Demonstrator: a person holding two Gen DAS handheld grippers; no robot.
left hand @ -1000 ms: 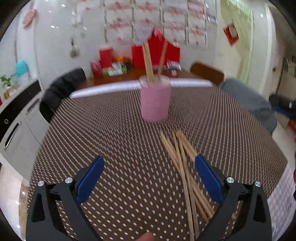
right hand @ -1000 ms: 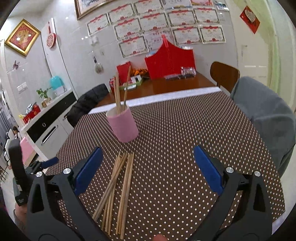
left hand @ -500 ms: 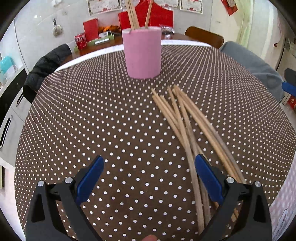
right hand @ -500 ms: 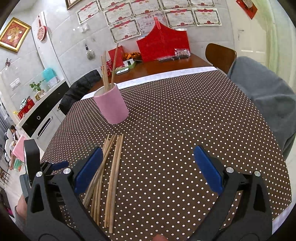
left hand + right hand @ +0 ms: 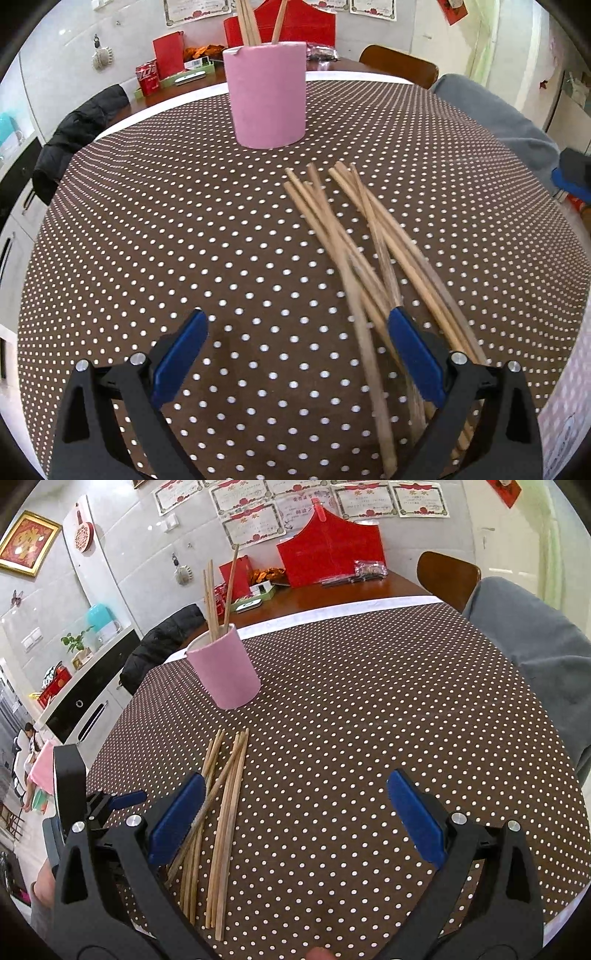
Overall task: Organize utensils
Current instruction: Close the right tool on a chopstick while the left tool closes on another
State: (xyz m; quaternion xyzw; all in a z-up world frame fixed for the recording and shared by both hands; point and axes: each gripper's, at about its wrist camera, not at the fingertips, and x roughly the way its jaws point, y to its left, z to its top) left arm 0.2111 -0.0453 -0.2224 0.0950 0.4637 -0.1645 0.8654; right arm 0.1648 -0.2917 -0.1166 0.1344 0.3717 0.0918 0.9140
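A pink cup [image 5: 266, 95] stands on the dotted brown tablecloth [image 5: 166, 229] with three chopsticks [image 5: 248, 20] upright in it. Several loose wooden chopsticks [image 5: 364, 240] lie in a fan in front of it. My left gripper [image 5: 295, 350] is open and low over the cloth; its right finger sits over the near ends of the pile. In the right wrist view the cup [image 5: 225, 670] and the pile [image 5: 221, 801] lie to the left. My right gripper [image 5: 295, 812] is open and empty above the cloth; the left gripper [image 5: 92, 805] shows at the left edge.
A black jacket hangs on a chair [image 5: 74, 136] at the far left. A grey-covered chair [image 5: 532, 642] stands at the right edge of the table. A wooden table [image 5: 332, 590] with red boxes stands behind.
My left gripper has dropped lower and moved forward toward the chopstick pile and cup. My right gripper has tilted down slightly and come closer to the table.
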